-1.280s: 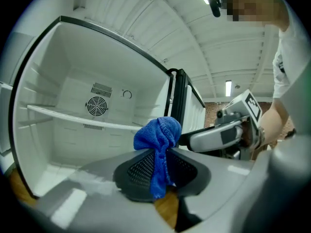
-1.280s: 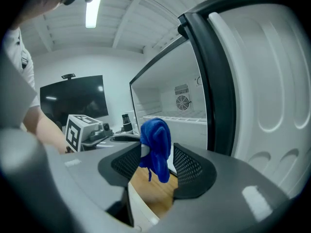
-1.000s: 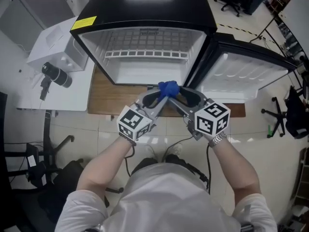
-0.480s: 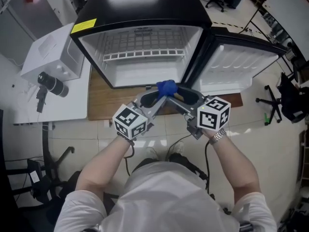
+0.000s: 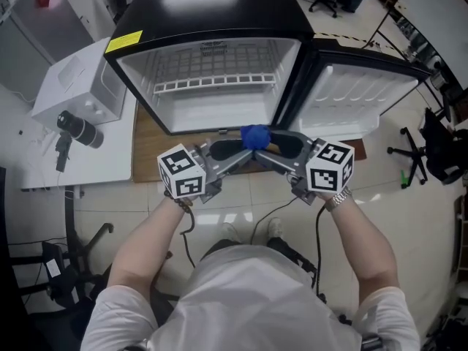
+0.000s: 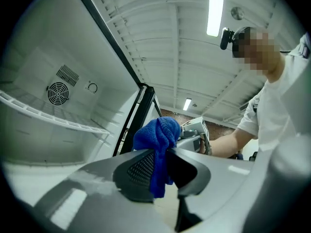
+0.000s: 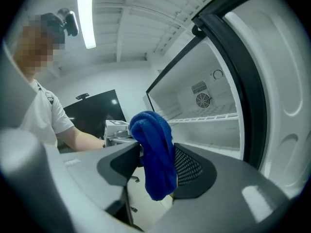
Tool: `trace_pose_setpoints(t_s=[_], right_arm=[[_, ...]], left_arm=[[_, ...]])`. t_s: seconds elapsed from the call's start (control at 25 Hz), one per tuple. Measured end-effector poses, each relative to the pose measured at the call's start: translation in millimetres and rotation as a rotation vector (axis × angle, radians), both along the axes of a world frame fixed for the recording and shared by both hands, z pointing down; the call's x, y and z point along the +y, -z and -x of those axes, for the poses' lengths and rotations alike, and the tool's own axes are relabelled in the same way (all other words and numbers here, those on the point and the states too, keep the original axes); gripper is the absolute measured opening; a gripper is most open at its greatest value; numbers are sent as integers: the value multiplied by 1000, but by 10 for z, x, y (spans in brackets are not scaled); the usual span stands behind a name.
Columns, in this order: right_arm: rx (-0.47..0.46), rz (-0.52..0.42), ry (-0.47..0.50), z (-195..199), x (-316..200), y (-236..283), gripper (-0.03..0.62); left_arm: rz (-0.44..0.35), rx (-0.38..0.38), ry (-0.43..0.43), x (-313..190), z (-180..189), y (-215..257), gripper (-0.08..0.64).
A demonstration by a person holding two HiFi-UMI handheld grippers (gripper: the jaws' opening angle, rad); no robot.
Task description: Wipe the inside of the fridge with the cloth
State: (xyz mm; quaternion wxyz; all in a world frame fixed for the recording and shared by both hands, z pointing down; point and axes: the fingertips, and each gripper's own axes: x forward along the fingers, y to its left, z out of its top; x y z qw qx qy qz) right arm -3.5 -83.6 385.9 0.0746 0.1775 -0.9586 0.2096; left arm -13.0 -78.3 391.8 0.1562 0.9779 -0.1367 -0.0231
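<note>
A pale tiled floor (image 5: 110, 196) is spreading under a workshop corner. A black-topped mini fridge (image 5: 212, 20) is standing there on a wooden board (image 5: 157, 148), with its door (image 5: 358, 97) swung wide to the right.

Just in front of the opening, the left hand-held gripper (image 5: 244, 149) and the right hand-held gripper (image 5: 266, 151) are meeting tip to tip. Each is clamping its jaws on the same blue cloth (image 5: 255, 135). In each gripper view the fabric is running down between the two pads, bunching into a rounded wad above them and hanging in a short tail below. The cloth is being held in the air outside the cabinet, touching none of the white lining.

The wiping itself appears not to have started; this looks like the moment of settling the cloth between the two tools. To do that well, one hand-held gripper should be keeping a firm bite while the other is letting go. Enough wad should be sticking out past the tips for fabric, not plastic, to meet the liner. Going in, the tool should be passing under the wire shelf (image 5: 219, 82) without snagging the loose tail on its front rail. Strokes should be running from the back wall toward the front edge.
</note>
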Motion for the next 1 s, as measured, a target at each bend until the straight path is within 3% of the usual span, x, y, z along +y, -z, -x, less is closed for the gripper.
trace_pose_setpoints(t_s=[0.2, 0.32, 0.44, 0.76, 1.0], right_arm=[[-33, -9, 88, -138, 104, 71, 149], [-53, -3, 104, -288, 122, 84, 93], [-49, -17, 91, -459, 101, 88, 78], [54, -219, -88, -977, -200, 303, 67], [64, -390, -224, -1341, -429, 726, 67]], left_arm=[[46, 27, -39, 37, -192, 51, 72], [70, 53, -57, 63, -328, 62, 82], [72, 46, -40, 42, -482, 71, 93], [-3, 8, 135, -235, -803, 117, 148], [-14, -108, 312, -456, -1007, -166, 178]])
